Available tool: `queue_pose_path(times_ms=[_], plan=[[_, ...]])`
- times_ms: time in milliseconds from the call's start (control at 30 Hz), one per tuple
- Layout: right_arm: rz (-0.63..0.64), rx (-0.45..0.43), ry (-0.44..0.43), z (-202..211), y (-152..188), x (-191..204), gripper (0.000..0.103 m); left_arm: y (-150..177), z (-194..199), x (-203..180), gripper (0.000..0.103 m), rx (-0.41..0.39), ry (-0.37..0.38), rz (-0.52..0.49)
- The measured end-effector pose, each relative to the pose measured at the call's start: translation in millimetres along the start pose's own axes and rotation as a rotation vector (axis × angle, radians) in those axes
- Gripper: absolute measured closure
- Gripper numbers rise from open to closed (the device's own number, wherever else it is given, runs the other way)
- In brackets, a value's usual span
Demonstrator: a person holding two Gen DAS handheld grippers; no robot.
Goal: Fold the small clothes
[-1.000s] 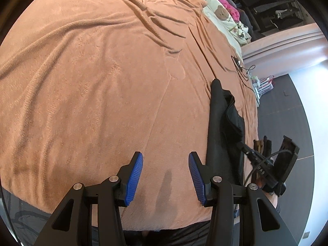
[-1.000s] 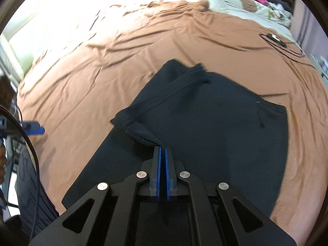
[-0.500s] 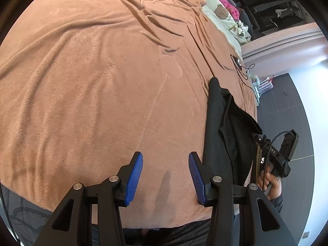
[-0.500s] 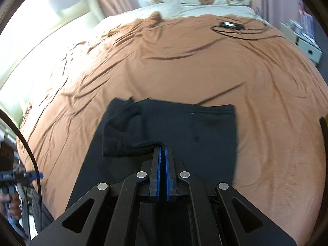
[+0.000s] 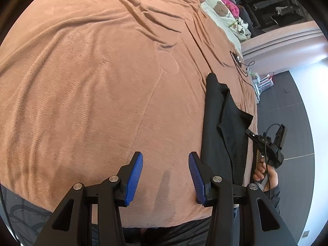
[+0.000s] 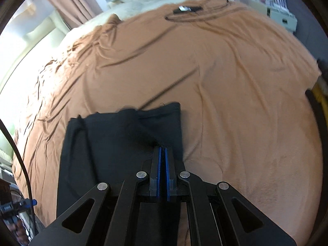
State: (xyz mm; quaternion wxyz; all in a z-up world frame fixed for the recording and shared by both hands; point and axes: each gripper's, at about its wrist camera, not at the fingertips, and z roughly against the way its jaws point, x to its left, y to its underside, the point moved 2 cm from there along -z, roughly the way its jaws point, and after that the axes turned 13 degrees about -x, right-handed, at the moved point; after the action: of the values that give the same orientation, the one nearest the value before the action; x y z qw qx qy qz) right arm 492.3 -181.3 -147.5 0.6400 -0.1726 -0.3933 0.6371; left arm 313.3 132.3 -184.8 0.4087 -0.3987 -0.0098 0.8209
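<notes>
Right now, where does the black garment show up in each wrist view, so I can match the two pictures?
Left wrist: black garment at right of centre, a tall narrow strip beside the right gripper.
Right wrist: black garment at lower centre-left, a fold pinched in the shut right gripper.
Shared landmark: black cable on the brown blanket.

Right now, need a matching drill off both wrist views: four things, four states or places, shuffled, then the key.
Things:
1. left claw
2. right claw
3. black cloth garment
4. coiled black cable

States or places:
A. far end of the brown fleece blanket
B. open, nothing between its pads
C. shut on a pinch of fabric
D. partly folded, lying on the blanket

Pairs: 1-B, 2-C, 3-D, 4-A
</notes>
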Motion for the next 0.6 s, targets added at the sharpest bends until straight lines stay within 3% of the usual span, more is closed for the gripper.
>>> queue_pose_path(times_ms=[367,433,500,600], plan=[[-0.026,0.022,-0.031,1.0,7.2,-13.0,0.098,3.5,-12.2,-11.1,0.055,0.022,0.002,-0.019],[-0.047,0.011,-0.031,5.4,7.5,-18.5,0.09,5.0,-14.5,-13.4,0.055,0.028,0.003,-0.024],[-0.058,-0.011,-0.033,12.0,7.9,-21.0,0.064,6.1,-17.1,-14.8,0.055,0.033,0.004,-0.027],[-0.036,-0.041,-0.038,25.2,11.3,-17.3,0.058,6.9,-20.9,-17.3,0.055,0.038,0.009,-0.03]])
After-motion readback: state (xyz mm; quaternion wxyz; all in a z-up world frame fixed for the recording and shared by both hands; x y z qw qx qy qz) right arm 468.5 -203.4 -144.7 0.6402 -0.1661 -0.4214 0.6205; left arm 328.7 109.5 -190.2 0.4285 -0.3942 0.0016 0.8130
